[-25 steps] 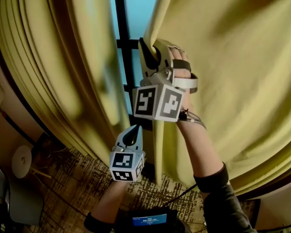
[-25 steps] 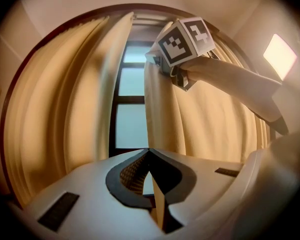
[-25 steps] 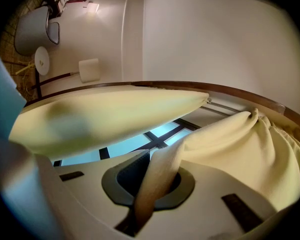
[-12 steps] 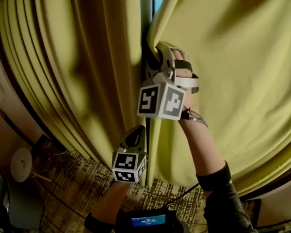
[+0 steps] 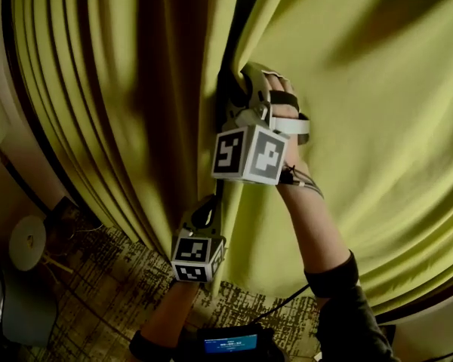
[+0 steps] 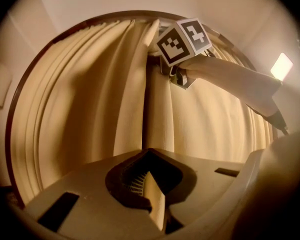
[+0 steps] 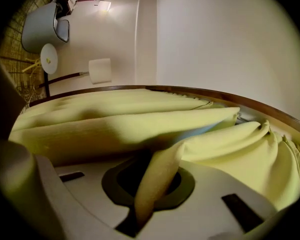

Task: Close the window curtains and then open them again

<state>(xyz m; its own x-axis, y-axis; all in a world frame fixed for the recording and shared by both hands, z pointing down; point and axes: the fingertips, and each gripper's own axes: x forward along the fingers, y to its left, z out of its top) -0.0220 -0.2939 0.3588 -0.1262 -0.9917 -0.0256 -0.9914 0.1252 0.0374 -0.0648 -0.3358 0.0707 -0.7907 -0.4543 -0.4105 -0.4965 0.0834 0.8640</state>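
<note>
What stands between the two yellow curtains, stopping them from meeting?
Nothing visible. The left gripper and right gripper each pinch an edge, and the left curtain and right curtain meet, no gap showing.

Your curtains (image 5: 377, 127) are matt, finely woven cloth, soft in the fold. The left gripper (image 6: 149, 173) and right gripper (image 7: 155, 181) have smooth, matt plastic shells; the left's inner pad (image 6: 132, 181) is ribbed. Below you, the carpet (image 5: 113, 292) looks rough and patterned.

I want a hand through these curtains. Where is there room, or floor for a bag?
No gap: left curtain and right curtain meet, left gripper and right gripper clamped on their edges. Free: carpet between the curtain hem, the round white stand and the left forearm.
</note>
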